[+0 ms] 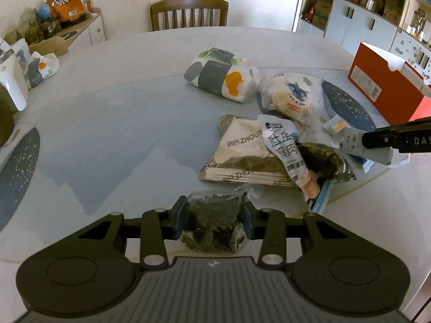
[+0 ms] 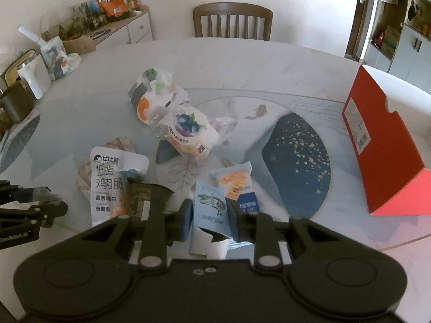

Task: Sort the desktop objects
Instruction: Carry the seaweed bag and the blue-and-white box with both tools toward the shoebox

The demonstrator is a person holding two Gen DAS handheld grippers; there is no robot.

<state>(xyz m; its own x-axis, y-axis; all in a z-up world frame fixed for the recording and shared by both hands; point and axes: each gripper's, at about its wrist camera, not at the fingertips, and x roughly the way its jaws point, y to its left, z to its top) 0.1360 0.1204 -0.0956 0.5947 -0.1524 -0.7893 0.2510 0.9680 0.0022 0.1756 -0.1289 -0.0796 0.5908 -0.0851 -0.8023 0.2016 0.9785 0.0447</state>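
My left gripper [image 1: 214, 219] is shut on a clear packet of dark seaweed [image 1: 214, 223], held just above the table's near edge. My right gripper [image 2: 211, 219] is shut on a small pale blue carton [image 2: 210, 210]; it also shows at the right of the left wrist view [image 1: 366, 148]. A pile lies ahead: a white chicken sausage pouch [image 2: 107, 185], a dark snack wrapper [image 2: 142, 196], a blueberry bread bag [image 2: 188, 132], a tissue pack [image 2: 150, 97], an orange-and-blue sachet [image 2: 237, 183] and a flat paper bag [image 1: 242, 148].
An open red box [image 2: 382, 150] stands at the right on the round table [image 2: 269, 64]. A wooden chair [image 2: 233, 21] is behind the table. A white appliance [image 2: 31, 78], cups and another tissue pack crowd the left edge. A sideboard [image 2: 134, 29] holds snacks.
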